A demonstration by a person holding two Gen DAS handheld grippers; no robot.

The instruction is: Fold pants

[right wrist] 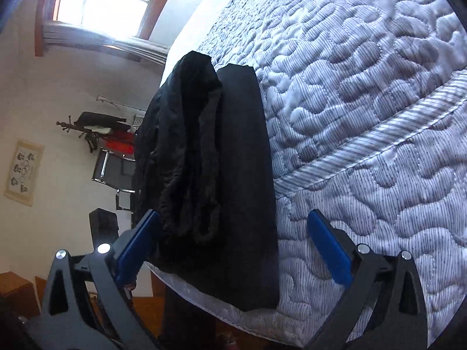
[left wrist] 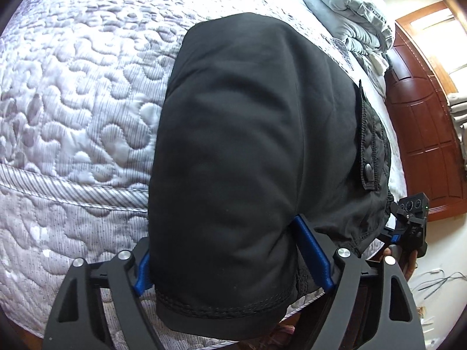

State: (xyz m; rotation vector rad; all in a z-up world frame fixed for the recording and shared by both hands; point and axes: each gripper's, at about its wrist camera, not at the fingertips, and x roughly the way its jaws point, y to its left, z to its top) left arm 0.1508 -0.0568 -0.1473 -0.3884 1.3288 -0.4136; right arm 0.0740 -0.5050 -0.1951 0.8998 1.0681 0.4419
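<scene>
- Black pants (left wrist: 233, 151), folded into a thick stack, lie on the quilted bedspread (left wrist: 73, 102) at the bed's near edge; centre of left wrist view.
- Left claw (left wrist: 230, 262): jaws wide, blue pads (left wrist: 313, 253) flanking the stack's near end; contact with the cloth cannot be told.
- Right claw (right wrist: 233, 250): jaws wide, holding nothing; the stack's end lies between the pads, apart from them.
- Snap-buttoned pocket flap (left wrist: 368, 145) at right of stack.
- Folded grey bedding (left wrist: 344, 14), upper right.
</scene>
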